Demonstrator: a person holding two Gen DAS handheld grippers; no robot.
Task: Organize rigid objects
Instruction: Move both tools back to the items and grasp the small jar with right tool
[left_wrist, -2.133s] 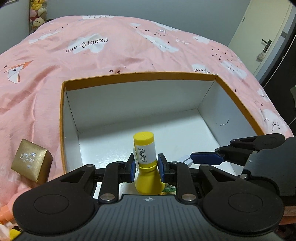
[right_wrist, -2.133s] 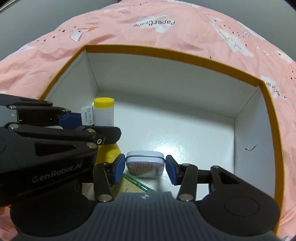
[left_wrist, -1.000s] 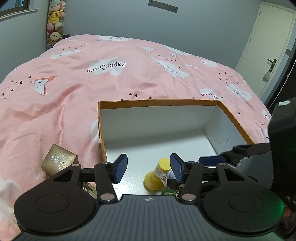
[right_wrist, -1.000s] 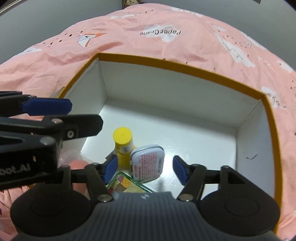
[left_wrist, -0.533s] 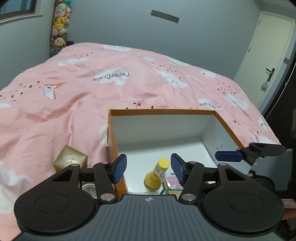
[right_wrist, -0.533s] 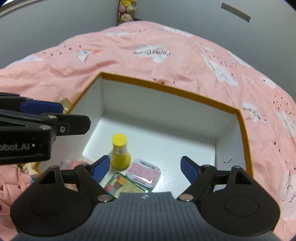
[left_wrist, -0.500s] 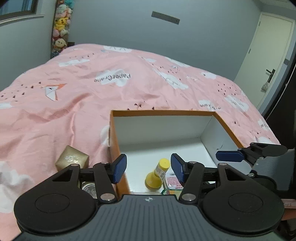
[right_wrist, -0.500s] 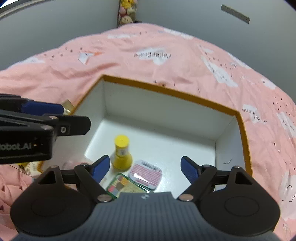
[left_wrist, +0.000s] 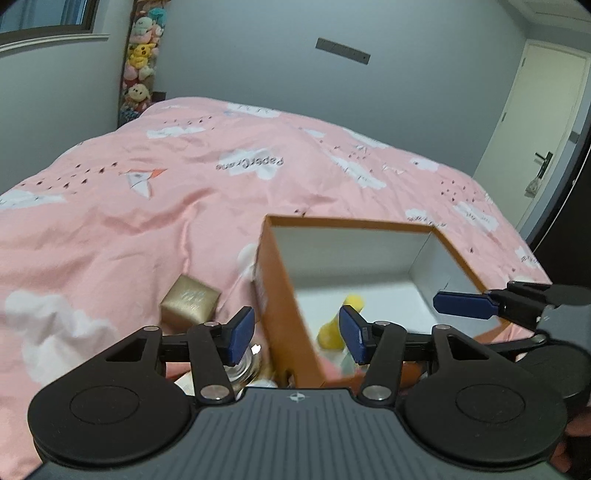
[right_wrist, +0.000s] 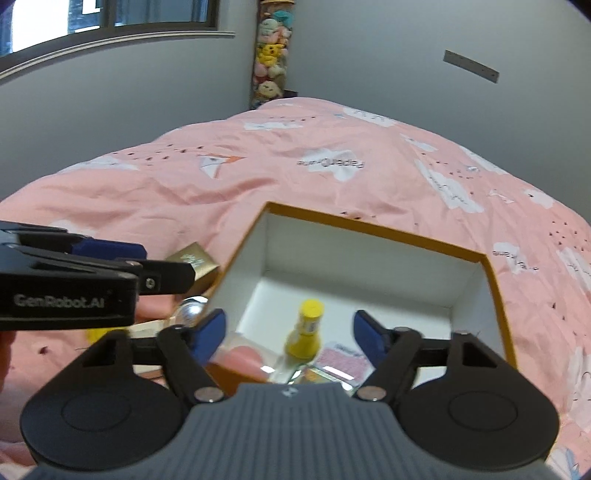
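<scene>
Both hand-held grippers are empty. Left hand-held gripper (left_wrist: 297, 334) has its jaws apart, having just closed a little, with nothing pressed between the pads; the orange wall of the box (left_wrist: 284, 295) only shows through the gap, farther off. Right hand-held gripper (right_wrist: 288, 332) also has its jaws apart with nothing gripped, having just narrowed from a wider spread.

Box sits on the pink bed (left_wrist: 147, 206), lower centre to lower right of the left-wrist frame. Its open top faces up, presumably so items can be lowered straight in.

Inside, lower centre of the right-wrist frame: yellow bottle (right_wrist: 304, 330) stands upright on its wide base near the near-left corner, a stable pose for a tall item. Pink tin (right_wrist: 341, 360) lies flat just beside it to the right. A green-edged flat item sits below them, mostly hidden by the gripper body; I cannot identify it.

Still outside, left of the box: gold cube (left_wrist: 190, 301) rests on the bed, and a shiny metal object (right_wrist: 190, 310) lies near the box's left wall, blurred.

Judgement: two placements are done, and both grippers are open because they are free for the next pick. The gold cube is the nearest candidate for the left one.
</scene>
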